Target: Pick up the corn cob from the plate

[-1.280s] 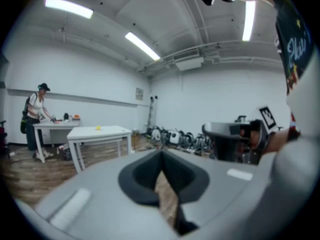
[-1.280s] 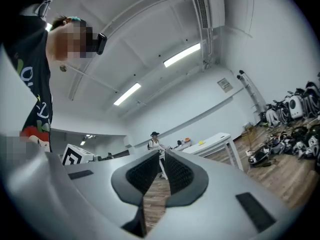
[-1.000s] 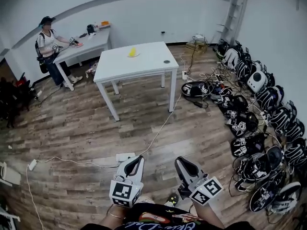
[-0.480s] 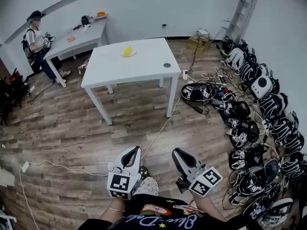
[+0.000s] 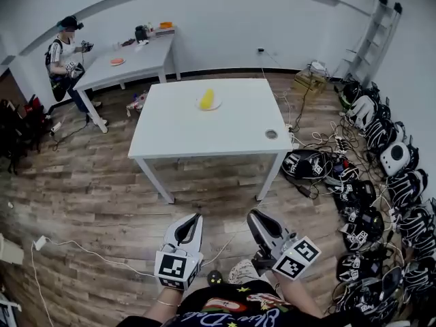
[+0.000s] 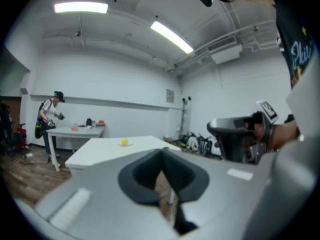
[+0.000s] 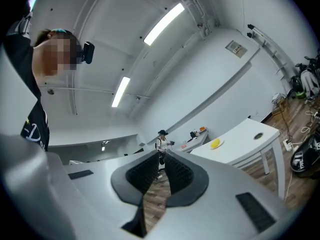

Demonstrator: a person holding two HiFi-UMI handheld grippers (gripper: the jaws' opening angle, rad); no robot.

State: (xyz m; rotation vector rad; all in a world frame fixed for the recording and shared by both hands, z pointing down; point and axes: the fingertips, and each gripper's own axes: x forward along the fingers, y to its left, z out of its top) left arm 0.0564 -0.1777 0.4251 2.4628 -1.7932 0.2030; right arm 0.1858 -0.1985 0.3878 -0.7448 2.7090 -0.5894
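Corn cob [image 5: 207, 99] nearer, far beyond fingers [image 5: 178, 236]

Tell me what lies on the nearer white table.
A small plate with a yellow corn cob on it, and a dark round spot. The cob covers the plate's middle.

The corn cob [image 5: 207, 99] is yellow, its plate [image 5: 216, 105] pale, the table [image 5: 184, 131] white. The floor [image 5: 88, 196] shows brown wood-grain planks. The left gripper [image 5: 197, 217] and right gripper [image 5: 251, 214] are grey, with black-and-white square-patterned cubes.
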